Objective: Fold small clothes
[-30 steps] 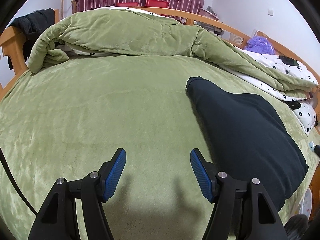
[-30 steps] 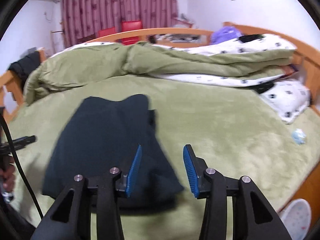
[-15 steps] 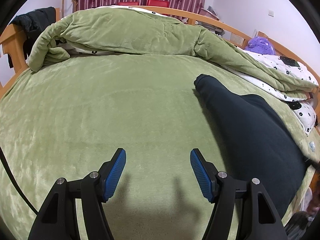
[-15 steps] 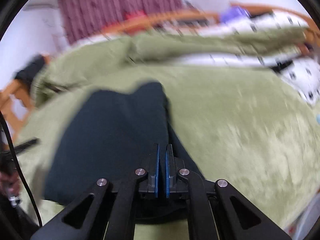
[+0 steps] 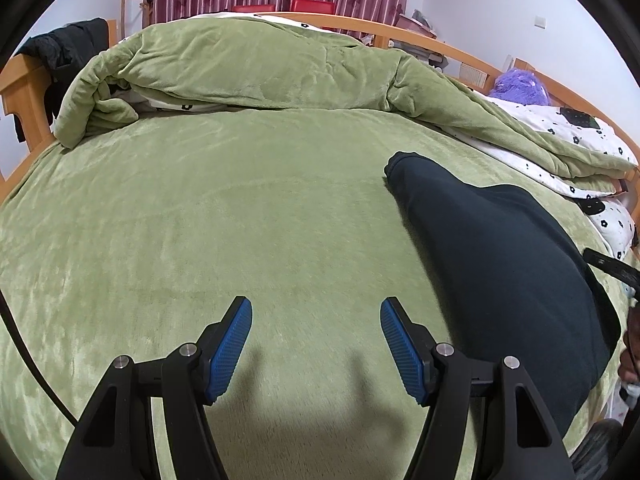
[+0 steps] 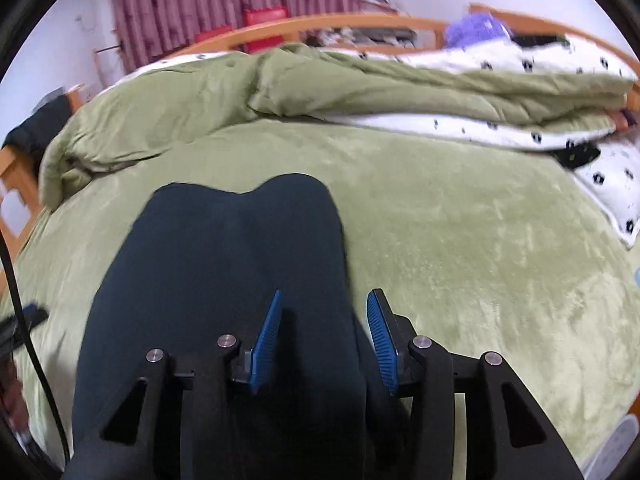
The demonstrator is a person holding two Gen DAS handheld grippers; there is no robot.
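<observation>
A dark navy garment (image 5: pixel 500 264) lies on the green bed cover (image 5: pixel 248 216), to the right of my left gripper (image 5: pixel 316 304). That gripper hangs open over bare cover with nothing between its blue pads. In the right wrist view the same garment (image 6: pixel 240 248) fills the lower left. My right gripper (image 6: pixel 325 294) sits low over its near right part, and its jaws are opening. The garment's right edge lies between the pads (image 6: pixel 269 330), which do not press on it.
A rolled-back green duvet (image 5: pixel 256 68) with a white flowered lining is heaped along the far side. The wooden bed frame (image 5: pixel 24 92) rims the bed, with a dark jacket (image 5: pixel 68 48) on its left post. A flowered pillow (image 6: pixel 612 184) lies at the right.
My right gripper snapped shut, then reopened, and moved forward and down so the garment now looms under it. In the left wrist view the garment looks narrower. My left gripper stayed put.
</observation>
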